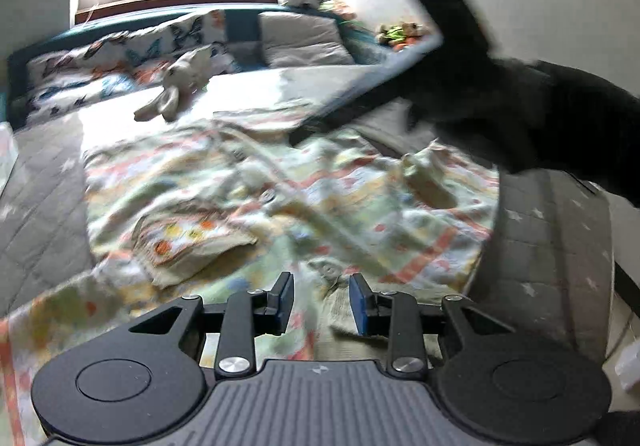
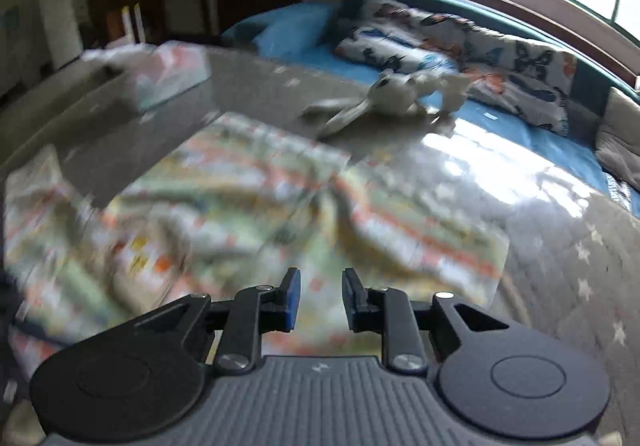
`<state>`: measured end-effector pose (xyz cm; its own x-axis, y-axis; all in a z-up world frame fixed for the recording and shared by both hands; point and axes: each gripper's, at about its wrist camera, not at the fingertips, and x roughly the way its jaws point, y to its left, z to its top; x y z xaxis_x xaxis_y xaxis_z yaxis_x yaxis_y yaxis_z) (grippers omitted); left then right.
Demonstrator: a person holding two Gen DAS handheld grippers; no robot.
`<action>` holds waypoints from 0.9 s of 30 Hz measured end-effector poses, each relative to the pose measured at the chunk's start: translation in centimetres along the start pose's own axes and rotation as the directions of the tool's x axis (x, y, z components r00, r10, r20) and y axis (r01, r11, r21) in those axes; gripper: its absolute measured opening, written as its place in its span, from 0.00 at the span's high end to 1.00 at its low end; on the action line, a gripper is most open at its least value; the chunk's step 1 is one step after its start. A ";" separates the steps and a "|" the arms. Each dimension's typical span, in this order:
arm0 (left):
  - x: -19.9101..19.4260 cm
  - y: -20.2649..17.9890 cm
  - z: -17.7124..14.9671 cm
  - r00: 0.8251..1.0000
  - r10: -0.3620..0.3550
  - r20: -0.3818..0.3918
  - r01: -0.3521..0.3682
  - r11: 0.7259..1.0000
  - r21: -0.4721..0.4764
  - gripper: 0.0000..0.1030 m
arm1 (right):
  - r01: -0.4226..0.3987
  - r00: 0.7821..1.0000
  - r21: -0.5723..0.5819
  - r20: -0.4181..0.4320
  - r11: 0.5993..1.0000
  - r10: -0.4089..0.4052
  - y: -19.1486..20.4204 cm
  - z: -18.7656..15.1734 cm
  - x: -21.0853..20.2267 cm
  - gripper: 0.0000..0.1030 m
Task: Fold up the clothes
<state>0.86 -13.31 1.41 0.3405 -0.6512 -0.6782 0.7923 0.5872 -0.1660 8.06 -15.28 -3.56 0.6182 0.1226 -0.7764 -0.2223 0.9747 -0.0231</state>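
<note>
A pastel patterned garment (image 1: pixel 240 186) with orange, green and yellow prints lies rumpled and spread out on a grey star-printed quilt (image 1: pixel 552 246). My left gripper (image 1: pixel 322 302) hovers over the garment's near edge. It is open, and only cloth shows below the gap. A small cuffed part (image 1: pixel 188 242) of the garment lies folded over, left of centre. In the right wrist view the same garment (image 2: pixel 260 198) fills the middle, and my right gripper (image 2: pixel 320 300) is open above it with nothing between the pads. The right gripper's dark, blurred body (image 1: pixel 440 58) crosses the upper right of the left wrist view, carried by a dark sleeve (image 1: pixel 568 126).
A white plush rabbit (image 2: pixel 384 94) lies beyond the garment, near butterfly-print pillows (image 2: pixel 480 46) along a teal headboard. A pale pink and teal bundle (image 2: pixel 172 74) sits at the far left of the bed. The mattress edge (image 1: pixel 600 266) drops off on the right.
</note>
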 end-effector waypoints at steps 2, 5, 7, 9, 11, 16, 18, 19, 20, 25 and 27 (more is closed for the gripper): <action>0.0 -0.1 -0.6 1.000 0.002 -0.011 -0.002 1.000 -0.009 0.66 | -0.035 0.999 -0.018 -0.008 0.999 0.035 1.4 -1.5 -1.1 0.78; -0.1 -0.5 -1.4 1.000 0.020 -0.012 -0.021 1.000 -0.021 0.65 | -0.078 0.997 -0.040 -0.003 0.996 0.078 3.7 -3.9 -2.6 0.78; -0.4 -0.8 -1.7 0.999 0.031 -0.008 -0.031 0.999 -0.023 0.65 | -0.100 0.995 -0.046 -0.005 0.994 0.100 5.0 -5.4 -3.1 0.78; -0.8 -1.2 -2.1 0.999 0.036 -0.006 -0.036 0.999 -0.022 0.65 | -0.098 0.995 -0.064 -0.007 0.993 0.098 6.2 -6.8 -3.5 0.78; -1.3 -1.5 -2.4 0.999 0.034 -0.006 -0.034 0.999 -0.021 0.65 | -0.093 0.996 -0.092 -0.007 0.991 0.093 7.3 -8.0 -4.0 0.78; -3.1 -1.4 -2.4 0.997 0.066 0.038 -0.065 0.997 -0.029 0.65 | -0.086 0.996 -0.083 0.025 0.993 0.088 7.5 -10.0 -6.2 0.75; -3.7 -0.5 -2.0 0.992 0.106 0.071 -0.101 0.993 -0.064 0.65 | -0.079 0.995 -0.028 0.054 0.996 0.080 6.5 -10.5 -7.2 0.73; -3.8 0.0 -1.8 0.987 0.135 0.082 -0.129 0.988 -0.082 0.65 | -0.076 0.995 0.000 0.068 0.997 0.076 6.0 -10.8 -7.6 0.72; -3.7 0.6 -1.6 0.981 0.172 0.087 -0.164 0.981 -0.100 0.65 | -0.068 0.995 0.025 0.080 0.997 0.066 5.5 -11.0 -8.0 0.70; -1.9 3.1 -1.1 0.962 0.268 0.044 -0.255 0.947 -0.194 0.68 | 0.008 0.995 0.145 0.094 0.989 -0.022 2.0 -11.6 -8.3 0.68; -1.3 3.6 -1.2 0.953 0.301 0.030 -0.289 0.935 -0.206 0.73 | 0.021 0.995 0.165 0.096 0.986 -0.037 1.3 -11.7 -7.8 0.68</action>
<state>2.65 -9.78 0.84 0.5780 -0.4582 -0.6752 0.5377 0.8363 -0.1071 -5.90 -17.20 -4.86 0.6951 0.1040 -0.7114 -0.0825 0.9945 0.0649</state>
